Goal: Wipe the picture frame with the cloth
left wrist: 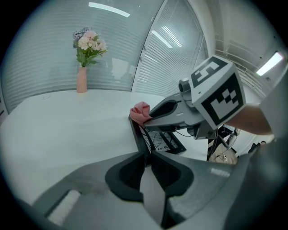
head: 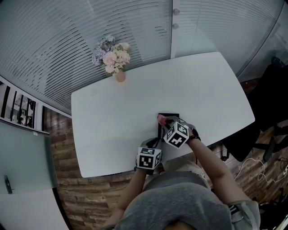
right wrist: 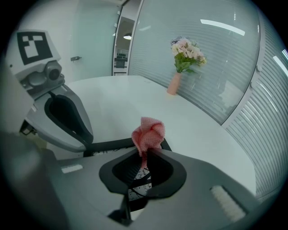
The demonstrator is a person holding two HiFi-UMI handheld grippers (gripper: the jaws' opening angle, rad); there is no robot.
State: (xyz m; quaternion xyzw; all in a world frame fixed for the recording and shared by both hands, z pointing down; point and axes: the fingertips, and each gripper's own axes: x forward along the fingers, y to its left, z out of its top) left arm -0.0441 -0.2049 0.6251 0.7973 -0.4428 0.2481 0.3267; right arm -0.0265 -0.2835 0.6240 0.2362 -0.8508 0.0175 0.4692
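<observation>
Pinching a crumpled pink cloth (right wrist: 148,132) at centre frame, the right gripper (right wrist: 145,153) touches it to the black rectangular picture frame (left wrist: 137,134), clamped edgewise by the left gripper (left wrist: 147,156).

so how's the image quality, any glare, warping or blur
Head view: fisheye bows the table edges and blinds, light flat and even. Left gripper view: black corners, bright light strips at top, picture frame crisp. Right gripper view: same round vignette, cloth sharp, light streak on the glass wall.

Office, glass partitions (head: 54,36), white table (head: 193,90)
</observation>
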